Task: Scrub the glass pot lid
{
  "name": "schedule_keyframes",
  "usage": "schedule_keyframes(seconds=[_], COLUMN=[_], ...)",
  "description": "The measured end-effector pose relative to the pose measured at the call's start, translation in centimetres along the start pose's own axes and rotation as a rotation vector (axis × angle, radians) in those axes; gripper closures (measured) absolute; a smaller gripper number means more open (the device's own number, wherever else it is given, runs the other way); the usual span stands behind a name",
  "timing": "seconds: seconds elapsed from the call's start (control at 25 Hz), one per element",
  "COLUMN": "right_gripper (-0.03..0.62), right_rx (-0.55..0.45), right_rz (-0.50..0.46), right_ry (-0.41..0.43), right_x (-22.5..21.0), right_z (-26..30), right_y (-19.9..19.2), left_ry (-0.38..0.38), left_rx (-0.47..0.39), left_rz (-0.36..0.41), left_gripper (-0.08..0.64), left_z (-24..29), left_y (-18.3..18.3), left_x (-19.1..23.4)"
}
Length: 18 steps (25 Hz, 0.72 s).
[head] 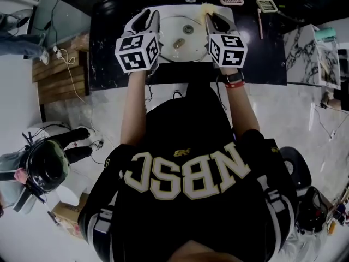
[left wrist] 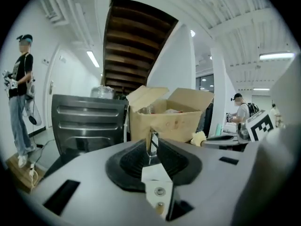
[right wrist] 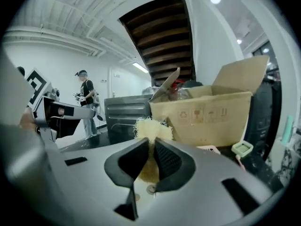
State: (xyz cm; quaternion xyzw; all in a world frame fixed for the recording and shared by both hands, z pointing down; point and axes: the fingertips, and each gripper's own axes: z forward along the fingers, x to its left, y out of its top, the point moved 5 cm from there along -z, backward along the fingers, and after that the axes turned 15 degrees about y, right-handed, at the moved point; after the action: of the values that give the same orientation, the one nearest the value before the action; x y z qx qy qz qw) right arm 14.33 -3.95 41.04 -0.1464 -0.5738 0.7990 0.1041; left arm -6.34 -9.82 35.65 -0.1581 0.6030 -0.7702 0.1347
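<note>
The left gripper (left wrist: 151,150) is clamped on a thin metal piece (left wrist: 153,140). The right gripper (right wrist: 151,147) pinches a yellow fibrous scrubber (right wrist: 149,126) near the glass pot lid (head: 182,36).

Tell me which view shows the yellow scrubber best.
The right gripper view: the yellow scrubber fills the centre, clamped between the jaws of the right gripper, its fibres clear. The head view shows only a small pale tuft at that gripper's tip. The left gripper view shows a small yellow lump off to the right.
</note>
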Motion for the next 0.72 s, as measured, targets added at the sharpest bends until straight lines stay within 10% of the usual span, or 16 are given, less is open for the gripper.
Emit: schedule_keyframes(seconds=[0.36, 0.72], right_gripper=[0.545, 0.545], right_rx=[-0.134, -0.149], right_rz=[-0.049, -0.078], right_ry=[-0.054, -0.092], right_x=[-1.1, -2.2], right_z=[-3.4, -4.8], right_y=[4.5, 4.8], left_ry=[0.064, 0.066], left_rx=[-0.192, -0.201], left_rz=[0.0, -0.003], left_gripper=[0.543, 0.546], left_z=[-2.1, -2.0], left_y=[4.0, 3.8], left_x=[0.2, -0.9])
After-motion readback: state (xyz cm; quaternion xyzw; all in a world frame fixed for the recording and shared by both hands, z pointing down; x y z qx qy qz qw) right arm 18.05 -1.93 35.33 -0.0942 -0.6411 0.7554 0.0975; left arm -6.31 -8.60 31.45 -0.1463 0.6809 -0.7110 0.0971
